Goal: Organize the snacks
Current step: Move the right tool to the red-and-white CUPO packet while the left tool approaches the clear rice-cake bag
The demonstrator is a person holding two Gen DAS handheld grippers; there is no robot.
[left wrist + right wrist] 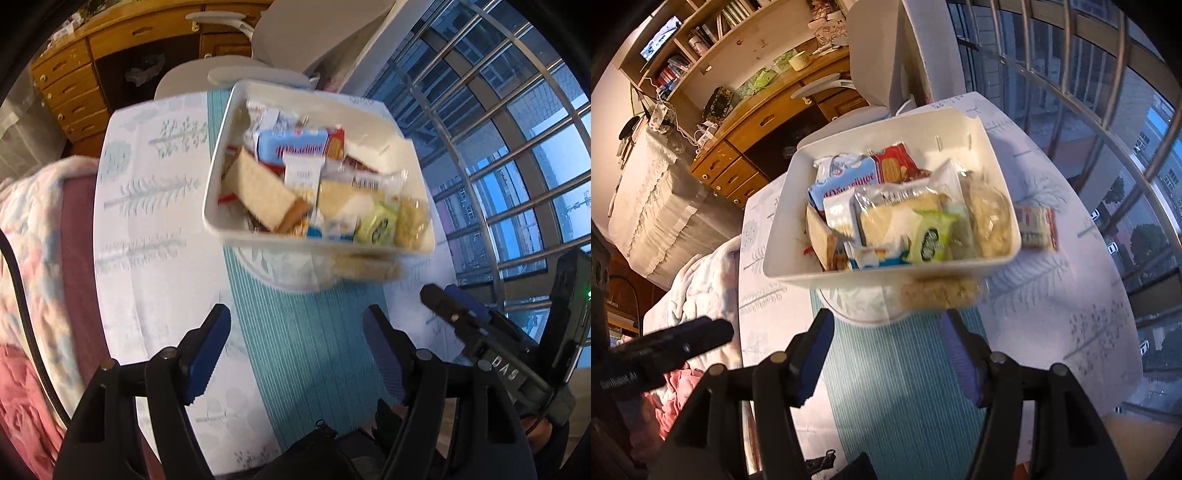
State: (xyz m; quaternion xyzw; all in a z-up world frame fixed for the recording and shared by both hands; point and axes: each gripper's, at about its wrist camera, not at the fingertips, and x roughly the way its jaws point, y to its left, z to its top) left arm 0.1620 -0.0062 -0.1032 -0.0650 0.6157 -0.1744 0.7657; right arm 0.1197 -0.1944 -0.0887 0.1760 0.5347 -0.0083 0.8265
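Observation:
A white bin point(218, 177) point(779, 236) full of wrapped snacks stands on the round table, ahead of both grippers. In it lie a blue biscuit pack point(291, 147) point(846, 184), a green packet point(376, 223) point(931, 236) and several others. A crumbly snack bar point(365, 267) point(940, 293) lies on the table against the bin's near wall. A red-and-white packet point(1034, 227) lies right of the bin. My left gripper point(295, 354) is open and empty over the teal runner. My right gripper point(886, 358) is open and empty, just short of the snack bar.
The table has a white tree-print cloth point(147, 229) and a teal runner point(295, 332) point(897, 387). A pink blanket point(33, 258) lies to the left. Window bars point(517, 147) stand right. A wooden desk point(757, 122) and white chair point(229, 74) stand behind.

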